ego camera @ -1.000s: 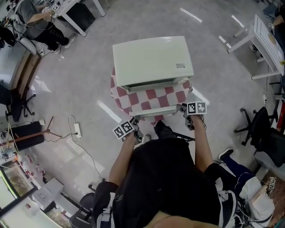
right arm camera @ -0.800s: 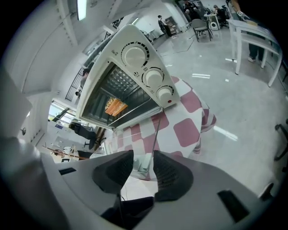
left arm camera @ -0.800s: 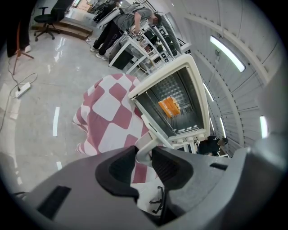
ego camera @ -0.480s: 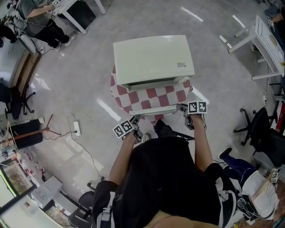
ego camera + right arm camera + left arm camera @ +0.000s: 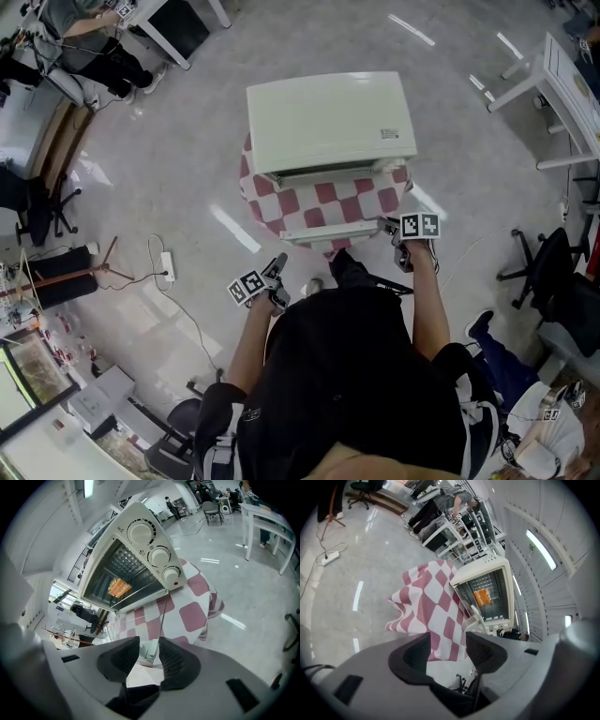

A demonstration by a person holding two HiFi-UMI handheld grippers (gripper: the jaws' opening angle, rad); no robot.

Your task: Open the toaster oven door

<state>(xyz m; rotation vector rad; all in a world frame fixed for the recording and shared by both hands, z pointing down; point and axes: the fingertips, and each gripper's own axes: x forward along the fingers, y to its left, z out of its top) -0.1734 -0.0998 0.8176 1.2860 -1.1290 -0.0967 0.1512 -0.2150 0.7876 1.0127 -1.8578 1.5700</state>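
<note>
The cream toaster oven stands on a red-and-white checked cloth. Its glass door lies folded down flat, with the handle along the near edge. My right gripper is at the handle's right end. Its jaws have just been closing, and in the right gripper view the white handle sits pressed between the pads of the right gripper. My left gripper hangs off the table's near left corner. Its jaws have just opened, and the left gripper holds nothing. The oven lies ahead of it.
Orange food lies on the rack inside, and three knobs run down the oven's front. A power strip and cable lie on the floor at left. White desks and office chairs stand around.
The left gripper has let go of the handle's left end, opened, and pulled back toward the lower left, away from the table. The right gripper stays at the handle's right end.
</note>
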